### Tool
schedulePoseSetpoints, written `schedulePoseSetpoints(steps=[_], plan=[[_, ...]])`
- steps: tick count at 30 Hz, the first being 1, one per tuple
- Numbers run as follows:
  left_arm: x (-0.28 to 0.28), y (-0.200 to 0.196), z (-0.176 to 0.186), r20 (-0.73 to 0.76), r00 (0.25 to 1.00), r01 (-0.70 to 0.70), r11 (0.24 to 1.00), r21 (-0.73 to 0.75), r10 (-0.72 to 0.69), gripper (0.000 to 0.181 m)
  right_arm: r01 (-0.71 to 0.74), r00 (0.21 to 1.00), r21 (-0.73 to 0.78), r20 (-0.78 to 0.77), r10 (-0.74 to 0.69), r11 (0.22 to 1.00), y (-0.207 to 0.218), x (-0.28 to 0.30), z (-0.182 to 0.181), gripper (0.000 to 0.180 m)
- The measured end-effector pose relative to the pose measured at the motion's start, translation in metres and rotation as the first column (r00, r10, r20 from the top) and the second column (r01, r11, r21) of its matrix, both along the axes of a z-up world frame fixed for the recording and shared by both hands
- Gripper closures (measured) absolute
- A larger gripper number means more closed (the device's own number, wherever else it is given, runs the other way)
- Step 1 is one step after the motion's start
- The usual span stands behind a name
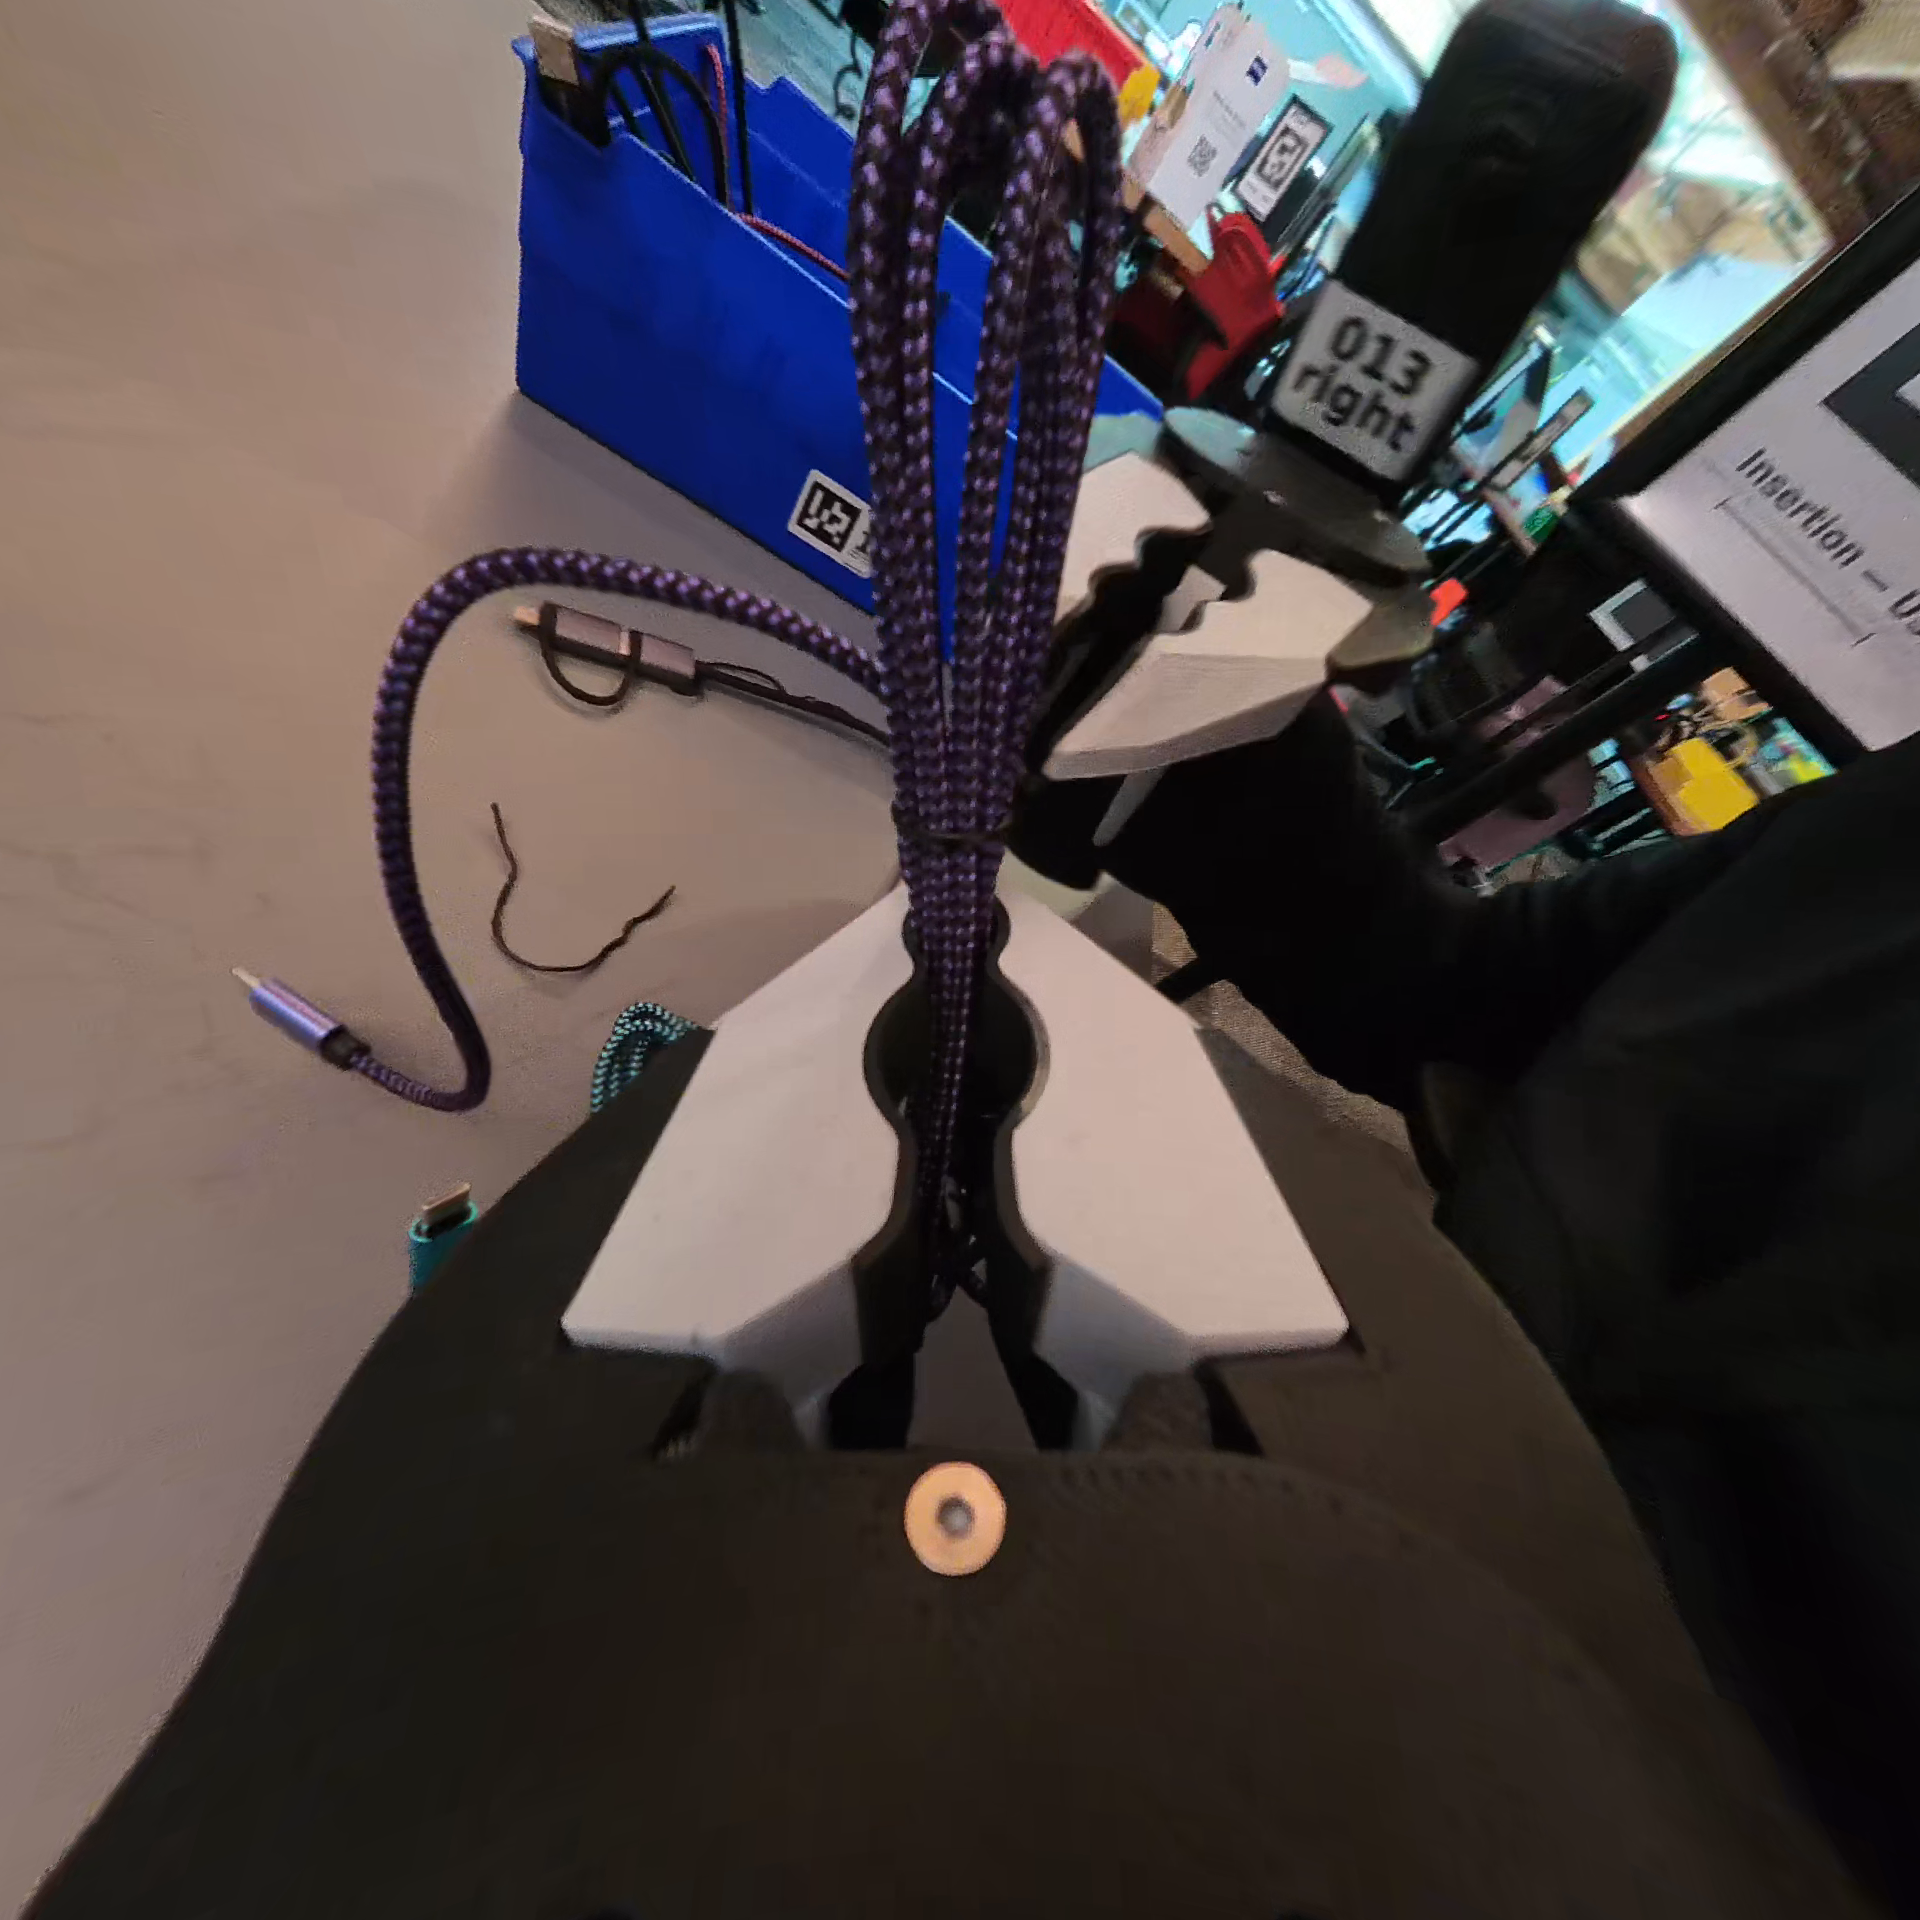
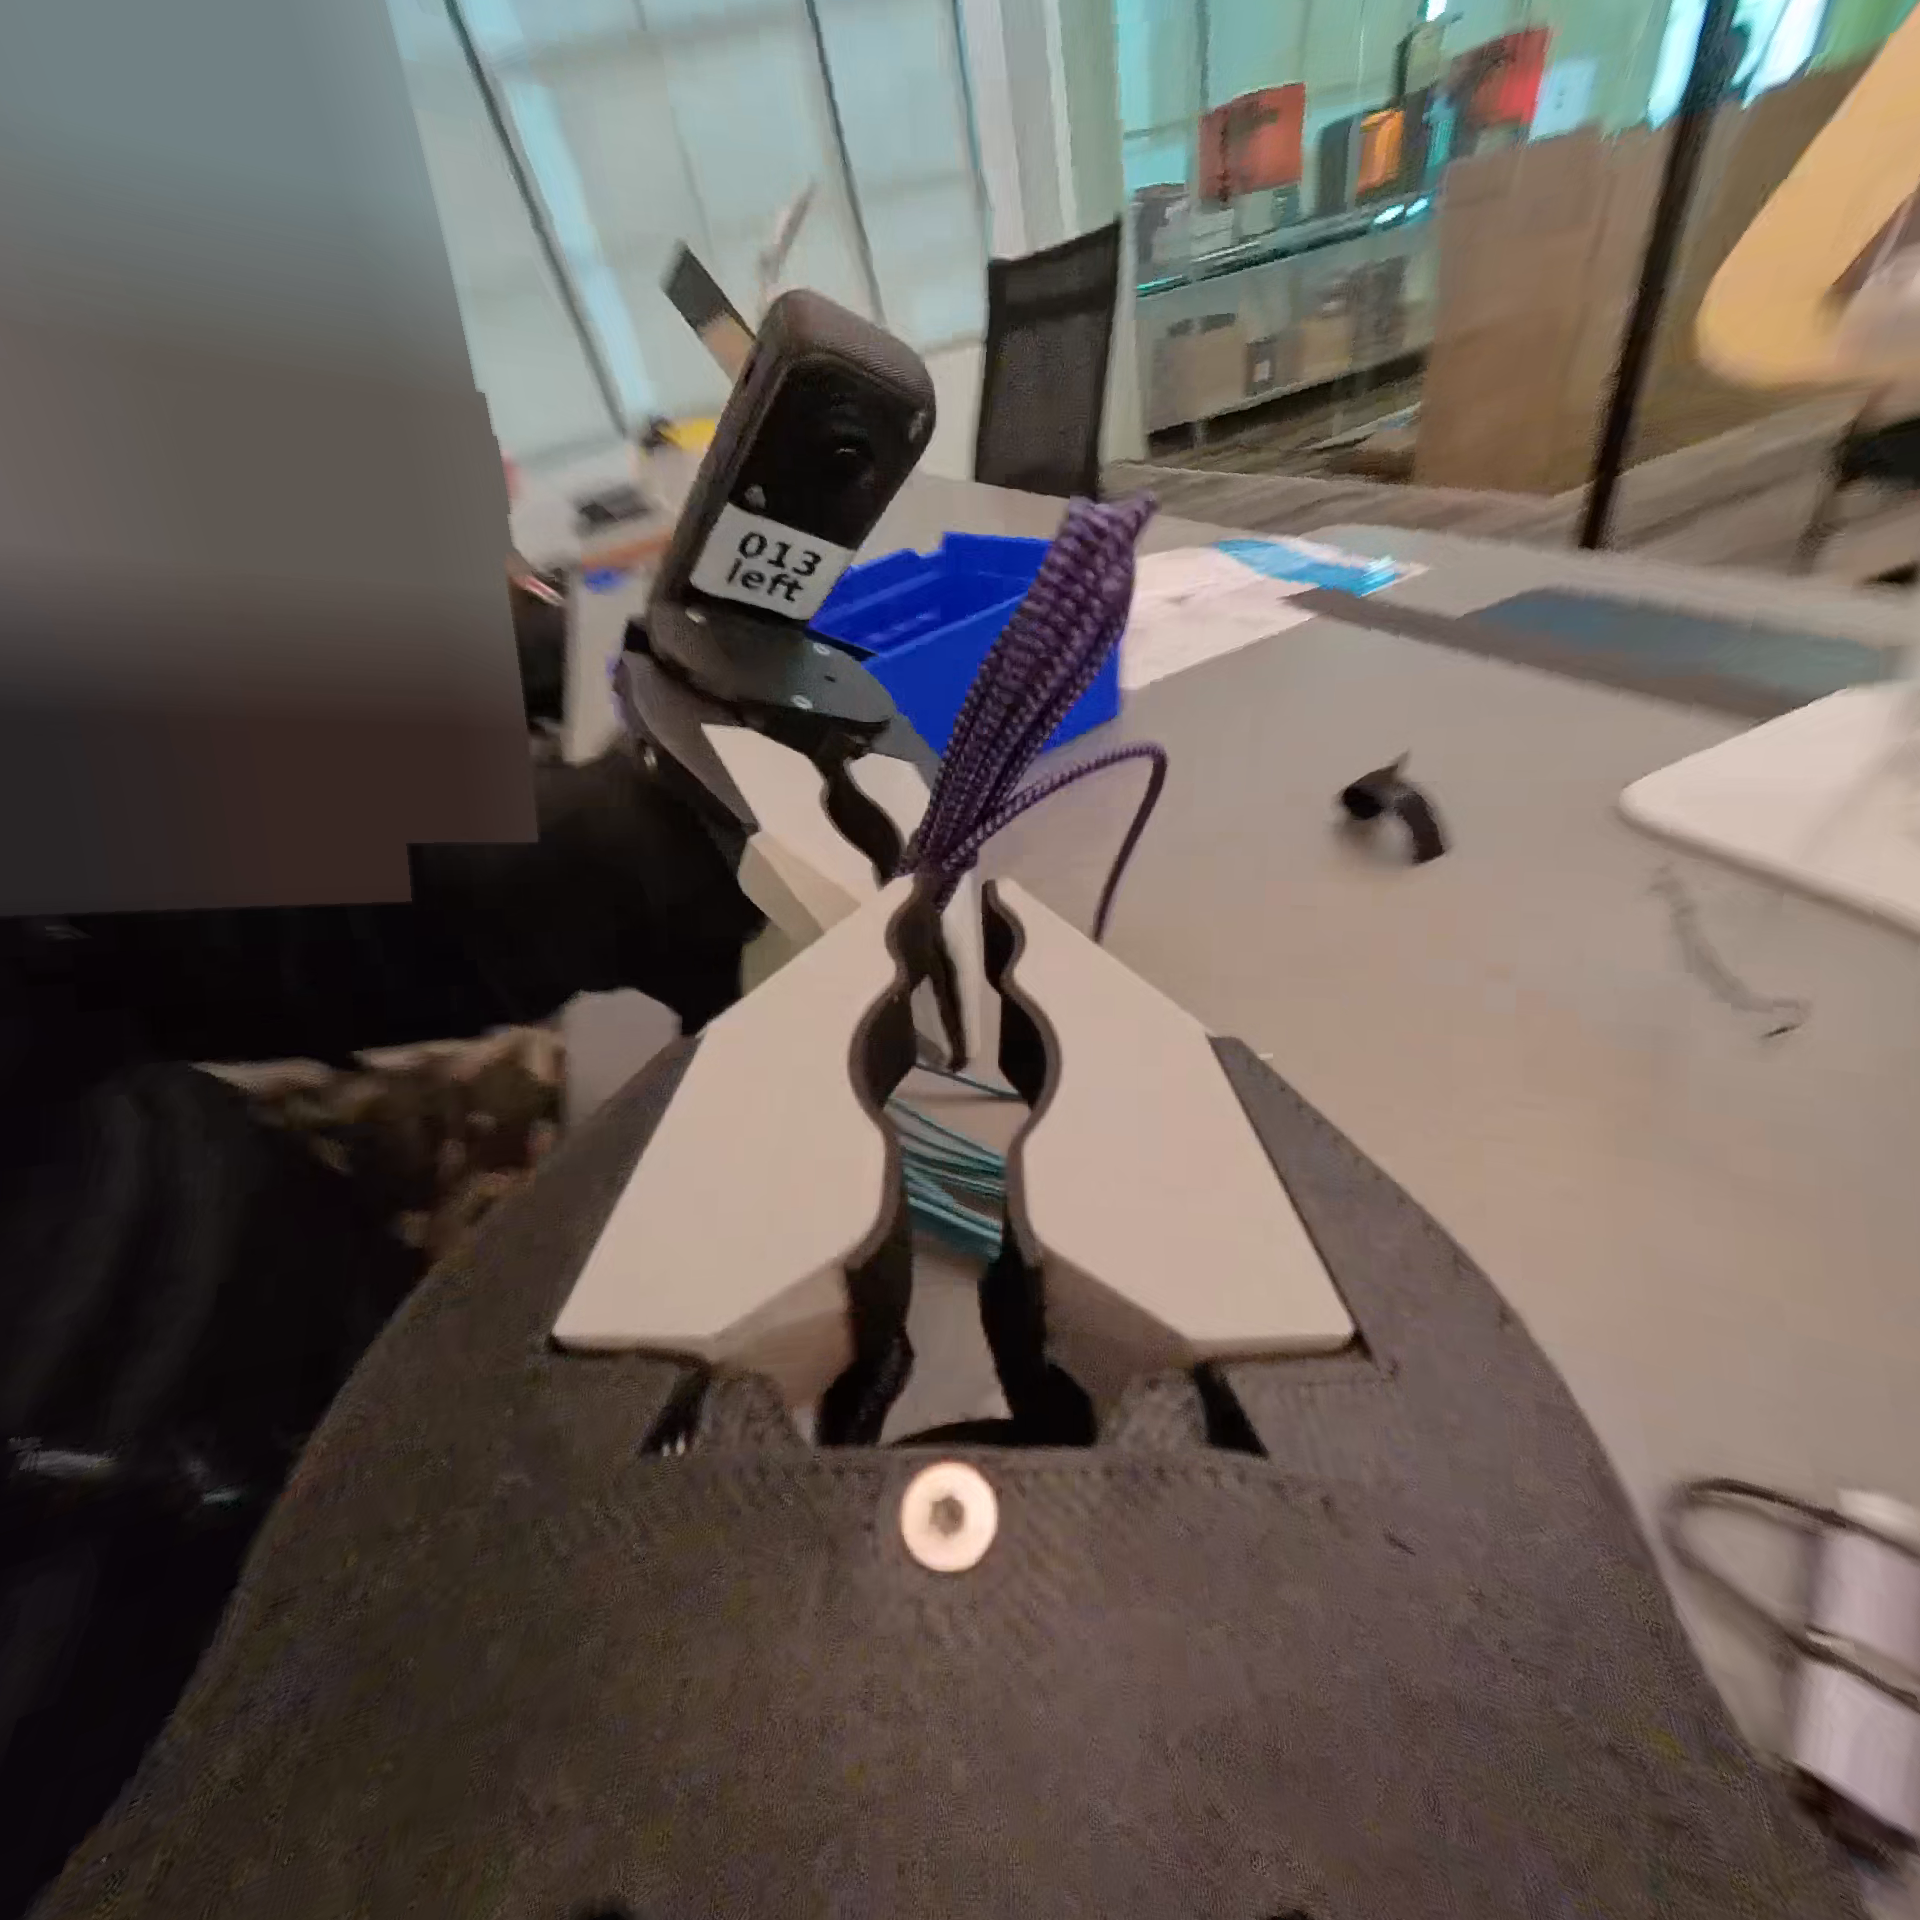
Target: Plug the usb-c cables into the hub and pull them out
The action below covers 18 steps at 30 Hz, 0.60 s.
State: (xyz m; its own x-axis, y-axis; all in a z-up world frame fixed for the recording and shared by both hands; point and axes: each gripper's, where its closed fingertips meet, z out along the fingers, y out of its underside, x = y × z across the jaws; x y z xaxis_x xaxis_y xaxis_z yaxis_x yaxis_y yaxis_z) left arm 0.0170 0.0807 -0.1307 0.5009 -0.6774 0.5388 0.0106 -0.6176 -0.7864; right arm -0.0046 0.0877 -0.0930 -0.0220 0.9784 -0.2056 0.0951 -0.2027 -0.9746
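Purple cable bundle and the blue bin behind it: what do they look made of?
Purple cable bundle: woven fabric sleeve, matte, judging by its purple-black braid pattern; its connector shell looks like brushed metal. Blue bin: probably rigid plastic, smooth and uniformly coloured.

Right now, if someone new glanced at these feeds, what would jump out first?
The bundled purple braided cable dominates: it stands upright, clamped in the left gripper, one loose end curving down to its connector on the table. The right gripper sits close against the bundle's tied neck with its fingers slightly parted. Behind stands a blue bin holding more cables.
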Motion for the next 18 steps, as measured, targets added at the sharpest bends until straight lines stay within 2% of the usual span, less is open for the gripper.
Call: schedulePoseSetpoints(steps=[2, 4, 7, 10, 12, 15, 17, 18], plan=[[-0.0009, 0.0005, -0.0006, -0.023, 1.000, -0.008, 1.000, 0.018, 0.008, 0.180, -0.064, 0.997, -0.162, -0.045, 0.057, 0.985, -0.0033, -0.0010, -0.0011, 0.171], [-0.0008, 0.0007, 0.0005, -0.026, 1.000, -0.012, 0.999, 0.032, 0.013, 0.180, -0.107, 0.994, -0.248, -0.054, 0.097, 0.963, -0.0079, -0.0043, -0.0054, 0.174], [-0.0006, 0.0008, 0.0004, -0.029, 0.999, -0.015, 0.999, 0.037, 0.016, 0.180, -0.149, 0.987, -0.322, -0.105, 0.121, 0.935, -0.0110, -0.0063, -0.0023, 0.180], [-0.0013, 0.0012, -0.0001, -0.038, 0.999, -0.017, 0.999, 0.040, 0.018, 0.180, -0.149, 0.987, -0.324, -0.110, 0.119, 0.934, -0.0107, -0.0066, -0.0018, 0.180], [-0.0004, 0.0003, 0.0012, -0.022, 1.000, -0.008, 1.000, 0.026, 0.009, 0.180, -0.132, 0.989, -0.270, -0.098, 0.109, 0.954, -0.0112, -0.0063, -0.0012, 0.180], [0.0000, -0.0011, -0.0007, 0.004, 1.000, 0.007, 1.000, -0.028, -0.006, 0.180, -0.057, 0.998, -0.088, -0.013, 0.056, 0.994, -0.0087, -0.0064, -0.0048, 0.180], [0.0009, -0.0029, -0.0012, 0.052, 0.998, 0.027, 0.996, -0.080, -0.023, 0.181, 0.009, 0.997, 0.147, 0.075, -0.020, 0.989, -0.0062, -0.0063, -0.0089, 0.180], [0.0022, -0.0049, -0.0005, 0.082, 0.996, 0.044, 0.994, -0.101, -0.035, 0.181, 0.027, 0.992, 0.278, 0.113, -0.060, 0.960, -0.0057, -0.0056, -0.0098, 0.180]])
